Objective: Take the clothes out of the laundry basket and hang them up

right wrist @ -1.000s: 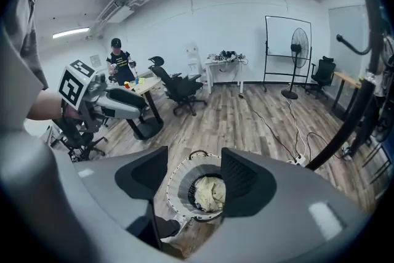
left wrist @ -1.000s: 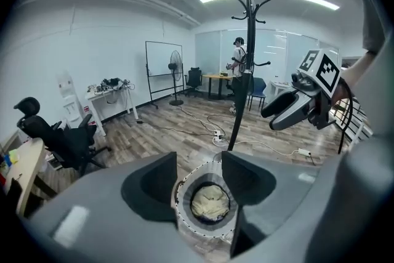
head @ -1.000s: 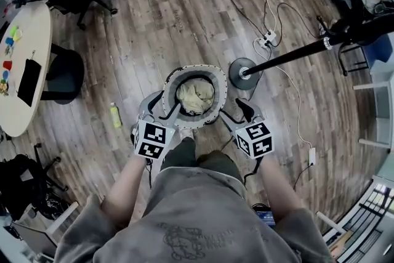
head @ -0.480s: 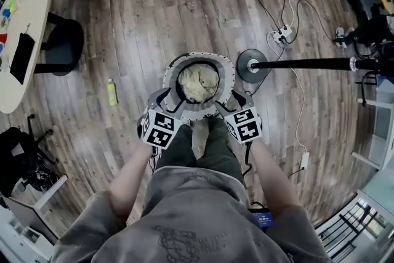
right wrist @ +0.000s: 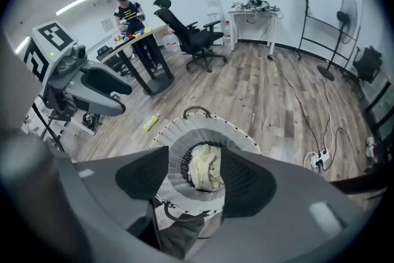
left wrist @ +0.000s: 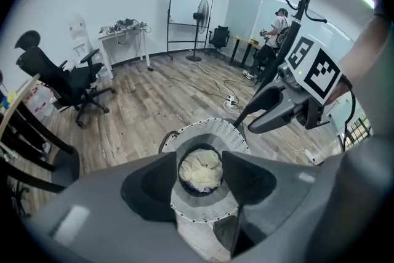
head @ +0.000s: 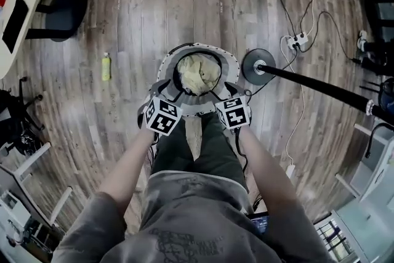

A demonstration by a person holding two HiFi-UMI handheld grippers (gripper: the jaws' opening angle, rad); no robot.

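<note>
Standing over the laundry basket [head: 198, 50], the person holds both grippers just above its near rim. The head view shows the left gripper [head: 165, 94] and the right gripper [head: 229, 93] flanking the opening. It also shows the pale yellow clothes [head: 198, 72] bundled inside the basket, which sits on the wooden floor [head: 154, 9] at the person's feet.

That view alone takes in the round black base [head: 258, 66] of a stand just right of the basket, and a power strip [head: 298, 41] beyond it.

It says little about the fingers, which the gripper views settle. The left fingers [left wrist: 151, 185] are spread wide with nothing between them, and the clothes show through the gap, below. The right fingers [right wrist: 249, 185] are likewise parted and empty.

The left gripper view adds a whiteboard [left wrist: 191, 6], a fan [left wrist: 202, 9] and a black office chair [left wrist: 61, 80] at the far wall. The right gripper view picks out the basket's dark handle [right wrist: 196, 111], a yellow-green bottle [right wrist: 151, 122] on the floor and another person [right wrist: 129, 15] beside a desk [right wrist: 132, 40].
</note>
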